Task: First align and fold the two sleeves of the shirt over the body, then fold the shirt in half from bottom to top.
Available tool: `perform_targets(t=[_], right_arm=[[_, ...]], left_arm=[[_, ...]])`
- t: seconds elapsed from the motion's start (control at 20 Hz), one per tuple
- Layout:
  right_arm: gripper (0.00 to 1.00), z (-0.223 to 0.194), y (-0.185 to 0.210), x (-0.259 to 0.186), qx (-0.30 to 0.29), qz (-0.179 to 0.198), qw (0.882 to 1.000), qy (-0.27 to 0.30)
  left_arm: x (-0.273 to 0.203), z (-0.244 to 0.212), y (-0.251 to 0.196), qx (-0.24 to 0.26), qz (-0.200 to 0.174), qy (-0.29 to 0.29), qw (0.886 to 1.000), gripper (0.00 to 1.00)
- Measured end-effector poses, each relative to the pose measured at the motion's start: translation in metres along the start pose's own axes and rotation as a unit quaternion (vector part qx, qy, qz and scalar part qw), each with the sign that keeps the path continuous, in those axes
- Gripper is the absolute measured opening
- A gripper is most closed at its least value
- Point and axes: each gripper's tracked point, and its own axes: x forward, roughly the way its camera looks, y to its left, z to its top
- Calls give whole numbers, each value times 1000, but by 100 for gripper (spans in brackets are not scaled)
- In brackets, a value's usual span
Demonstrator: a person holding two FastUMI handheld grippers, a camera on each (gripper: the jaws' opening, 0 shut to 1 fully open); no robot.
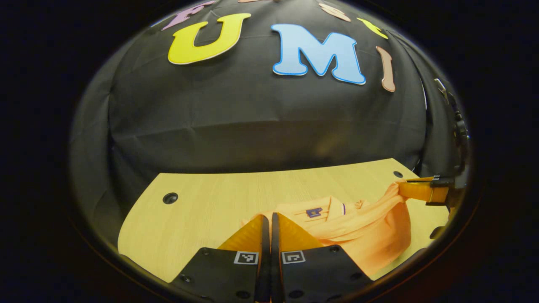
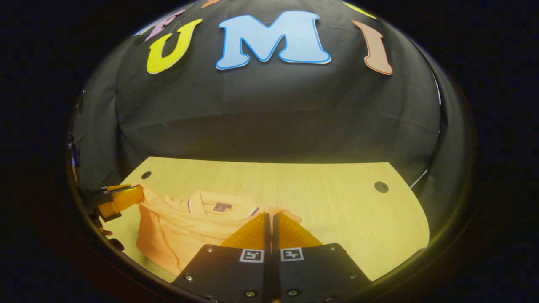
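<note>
An orange polo shirt [image 1: 370,240] [image 2: 168,235] lies bunched on the wooden table [image 1: 202,214] [image 2: 345,210], its collar [image 1: 334,207] [image 2: 210,201] toward the booth wall. In the left gripper view my left gripper [image 1: 267,216] has its fingers pressed together at the shirt's near edge. The right gripper view shows it farther off [image 2: 137,194], pinching a raised fold of fabric. My right gripper [image 2: 268,215] is likewise shut at the shirt's edge. In the left gripper view it [image 1: 400,189] holds a lifted strip of fabric that stretches down to the shirt's body.
The table has round holes near its far corners [image 1: 170,198] [image 2: 381,187] [image 2: 146,174]. The black cloth wall stands right behind the table's far edge. Bare wood stretches beside the shirt [image 1: 189,227] [image 2: 358,227].
</note>
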Motion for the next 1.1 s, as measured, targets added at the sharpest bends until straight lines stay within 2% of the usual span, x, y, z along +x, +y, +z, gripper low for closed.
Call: perform_targets(t=[0.5, 0.75, 1.05, 1.1], right_arm=[[0, -4, -11, 53, 2, -23, 1000, 12], [0, -16, -11, 75, 1, -27, 999, 28], [0, -29, -11, 85, -5, -31, 998, 52], [5, -31, -10, 85, -5, -32, 998, 55]], left_arm=[[60, -18, 8, 19, 19, -7, 1000, 6], [74, -30, 17, 13, 38, -3, 999, 6], [82, -40, 14, 20, 39, 10, 999, 7], [81, -38, 13, 18, 37, 10, 999, 7]])
